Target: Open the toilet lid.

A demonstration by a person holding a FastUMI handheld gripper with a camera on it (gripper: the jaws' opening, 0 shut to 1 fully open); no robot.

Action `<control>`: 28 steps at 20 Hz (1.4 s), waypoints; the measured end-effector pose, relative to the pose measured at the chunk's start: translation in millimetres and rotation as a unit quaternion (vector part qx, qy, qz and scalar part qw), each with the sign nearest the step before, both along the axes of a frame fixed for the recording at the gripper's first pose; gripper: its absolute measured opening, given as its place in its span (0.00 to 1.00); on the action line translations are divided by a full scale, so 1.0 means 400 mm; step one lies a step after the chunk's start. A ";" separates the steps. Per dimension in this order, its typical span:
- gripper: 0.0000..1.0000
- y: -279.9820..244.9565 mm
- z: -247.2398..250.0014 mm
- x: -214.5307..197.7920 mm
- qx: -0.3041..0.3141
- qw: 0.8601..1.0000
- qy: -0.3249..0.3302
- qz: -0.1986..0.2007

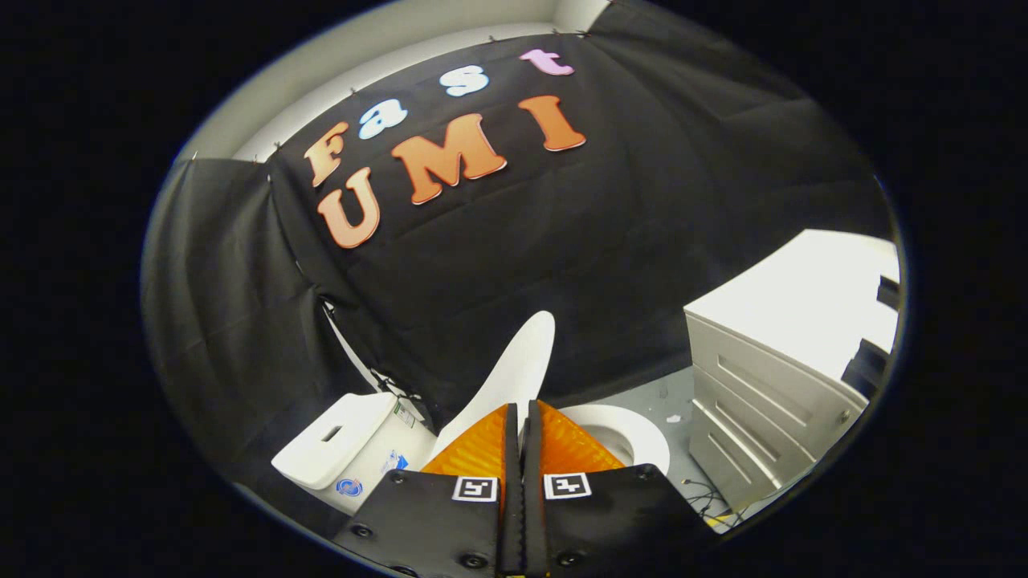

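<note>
Your gripper has its two fingers drawn together with only a thin dark slit between them, and the raised edge of the toilet lid runs straight into that slit. Whether both fingers are really pinching the lid's rim or just sitting closed beside it, you cannot tell from this angle, because the fingers cover the contact spot.

What matters for your next move is where the lid lies relative to the fingers. It rises from between the fingertips and leans up and away from you, seen nearly edge-on, its long axis running from the fingertips toward the far black wall. Its hinge end is on the left side, toward the tank, which stands to the near left of the fingers. The open seat ring and bowl lie to the right of the fingers, so the lid is already lifted well clear of the seat.

By my judgement the lid is most of the way up but not yet resting back against the tank. To finish, you would carry it on toward the tank side, following the arc about the hinge, rather than pushing straight ahead.

A white drawer cabinet stands farther right, well apart from the toilet, and should not get in your way.
</note>
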State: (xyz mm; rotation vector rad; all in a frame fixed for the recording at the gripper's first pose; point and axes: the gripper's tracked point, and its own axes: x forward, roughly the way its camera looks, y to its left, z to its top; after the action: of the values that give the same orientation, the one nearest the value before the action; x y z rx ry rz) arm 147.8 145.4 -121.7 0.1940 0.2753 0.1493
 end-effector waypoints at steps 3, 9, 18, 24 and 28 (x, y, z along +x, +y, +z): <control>0.08 0.070 0.042 0.010 -0.030 0.999 -0.003 0.025; 0.08 0.211 0.111 0.029 -0.070 0.995 0.000 0.076; 0.08 0.420 0.182 0.007 -0.090 0.989 -0.010 0.119; 0.08 0.579 0.210 -0.018 -0.099 0.984 -0.017 0.149; 0.08 0.649 0.213 -0.026 -0.116 0.981 -0.019 0.154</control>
State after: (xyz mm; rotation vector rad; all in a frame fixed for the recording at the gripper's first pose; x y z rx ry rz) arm 137.3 405.0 -36.4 -0.0851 0.2803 0.4242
